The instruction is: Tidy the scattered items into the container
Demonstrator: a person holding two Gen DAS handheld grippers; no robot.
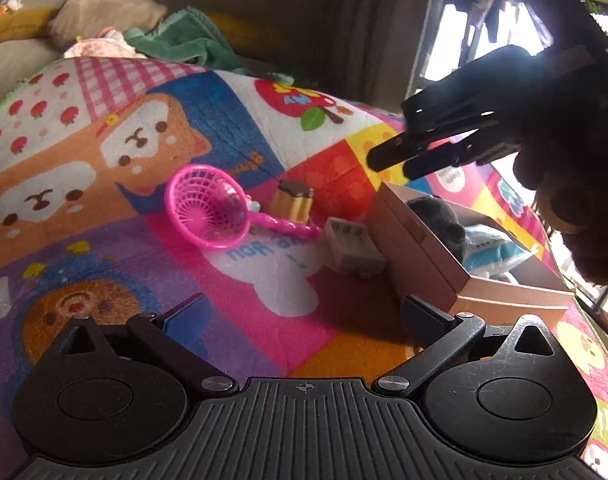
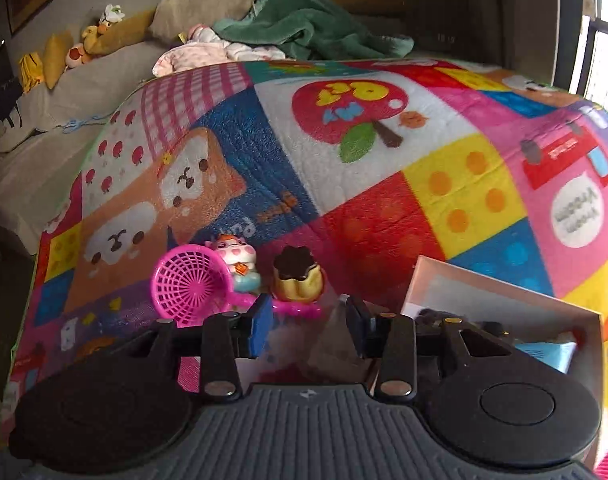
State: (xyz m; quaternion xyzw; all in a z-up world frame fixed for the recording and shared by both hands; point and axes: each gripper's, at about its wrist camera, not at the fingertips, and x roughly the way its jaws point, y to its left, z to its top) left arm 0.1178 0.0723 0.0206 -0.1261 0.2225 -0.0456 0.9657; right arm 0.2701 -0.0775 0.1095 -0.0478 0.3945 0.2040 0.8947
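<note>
Left wrist view: left gripper [image 1: 302,312] jaws stand wide, gripping nothing. Right gripper [image 2: 307,316] is above the cardboard box [image 1: 419,256], its jaws drawn close; a blurred grey patch between them cannot be identified. Box contents: one dark plush item [image 1: 439,216] and one blue packet [image 1: 491,246]. On the blanket [image 1: 264,120] beside the box: one pink strainer [image 1: 204,208], one pudding toy [image 1: 294,200], one white slotted tray [image 1: 353,250] and one cow figurine [image 2: 240,260].

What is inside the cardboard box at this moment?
Inside the cardboard box lie a dark fuzzy item and a light blue packet. Its near wall hides the rest of the bottom.
</note>
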